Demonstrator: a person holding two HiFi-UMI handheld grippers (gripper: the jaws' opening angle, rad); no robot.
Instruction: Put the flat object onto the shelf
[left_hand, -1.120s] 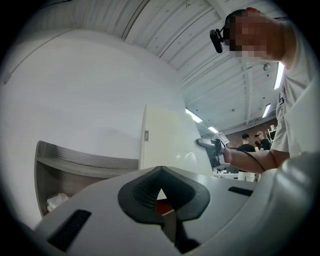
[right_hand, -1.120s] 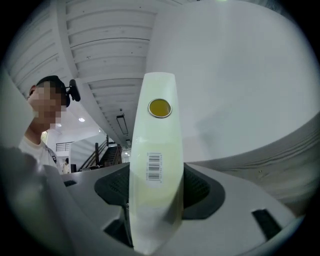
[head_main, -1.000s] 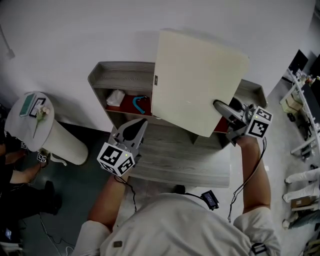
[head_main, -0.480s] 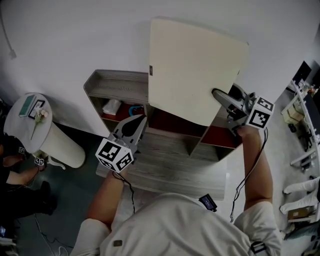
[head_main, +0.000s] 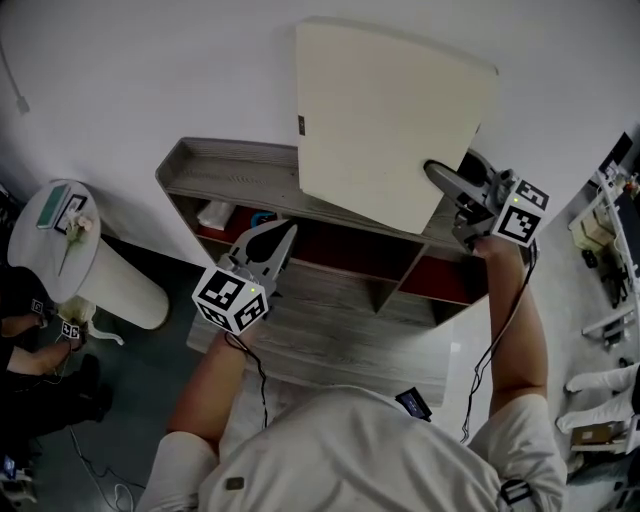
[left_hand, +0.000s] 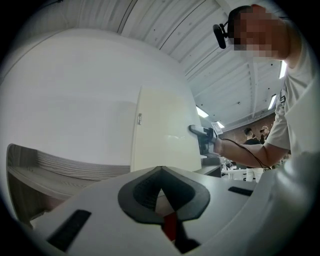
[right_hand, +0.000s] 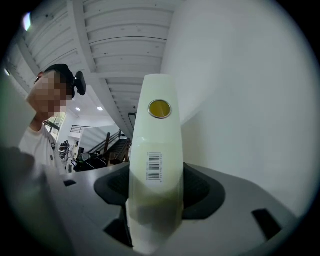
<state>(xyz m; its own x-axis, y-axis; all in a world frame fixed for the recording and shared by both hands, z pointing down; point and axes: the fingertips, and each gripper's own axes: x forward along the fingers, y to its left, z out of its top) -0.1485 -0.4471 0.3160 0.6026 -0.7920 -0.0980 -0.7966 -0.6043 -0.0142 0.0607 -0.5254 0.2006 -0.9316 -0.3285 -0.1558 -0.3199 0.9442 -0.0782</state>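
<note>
A white wall (head_main: 150, 70) fills the background, and against it stands a grey wood-grain shelf (head_main: 230, 170) with red-lined compartments below its top board. The flat object (head_main: 385, 120), a cream panel, is upright over the right half of the shelf's top, near the back edge. Its lower edge overlaps the top board in the head view, but whether the two touch cannot be told. To the left of the shelf, well apart from it, is a round white side table (head_main: 45, 265) with a flower (head_main: 80, 228) lying on it.

The right gripper (head_main: 440, 180) is clamped on the panel's lower right corner. In the right gripper view the panel (right_hand: 155, 150) shows edge-on between the dark pads, with a barcode label (right_hand: 155, 166) and a yellow round sticker (right_hand: 159, 108) on that edge. The left gripper (head_main: 280, 238) hovers over the shelf's front left part, its jaws together with nothing between them.

In the left compartment, partly hidden by the top board, are a white bundle (head_main: 213, 215) and just beside it a teal thing (head_main: 262, 215).
</note>
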